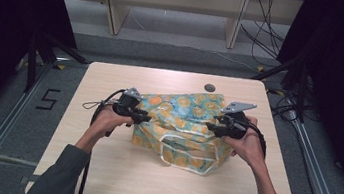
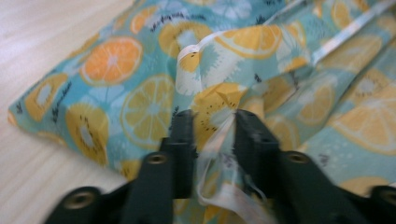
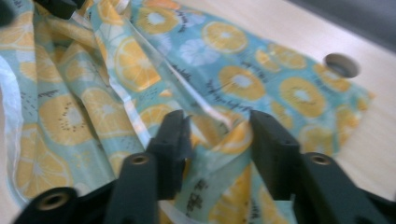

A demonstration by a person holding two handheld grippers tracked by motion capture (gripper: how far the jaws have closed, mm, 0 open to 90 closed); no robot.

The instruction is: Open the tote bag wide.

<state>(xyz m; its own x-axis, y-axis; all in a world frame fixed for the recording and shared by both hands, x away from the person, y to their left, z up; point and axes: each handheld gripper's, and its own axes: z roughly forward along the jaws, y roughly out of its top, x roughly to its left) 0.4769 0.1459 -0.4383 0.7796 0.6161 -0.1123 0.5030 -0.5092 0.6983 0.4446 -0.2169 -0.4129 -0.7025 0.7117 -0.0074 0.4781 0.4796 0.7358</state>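
We have a fruit-print cloth bag (image 1: pixel 181 126) lying crumpled in the middle of the table (image 1: pixel 100 168), its white-edged handle loop (image 1: pixel 173 150) flopped toward us, and we are working it from both ends so that the fabric can be pulled straight between our hands. Our left gripper (image 1: pixel 144 117) sits at the bag's left edge; in the left gripper view its jaws stand apart with a puckered fold of the cloth (image 2: pixel 212 116) rising between them, loose rather than pinched, so we read it as released. Our right gripper (image 1: pixel 212 127) is at the right edge, and in the right gripper view its jaws are also parted around a ridge of fabric (image 3: pixel 219 133) without pressing on it. Beyond that ridge the bag's far corner lies flat near the round cable hole (image 3: pixel 342 64) in the tabletop. We judge both ends need a fresh pinch next
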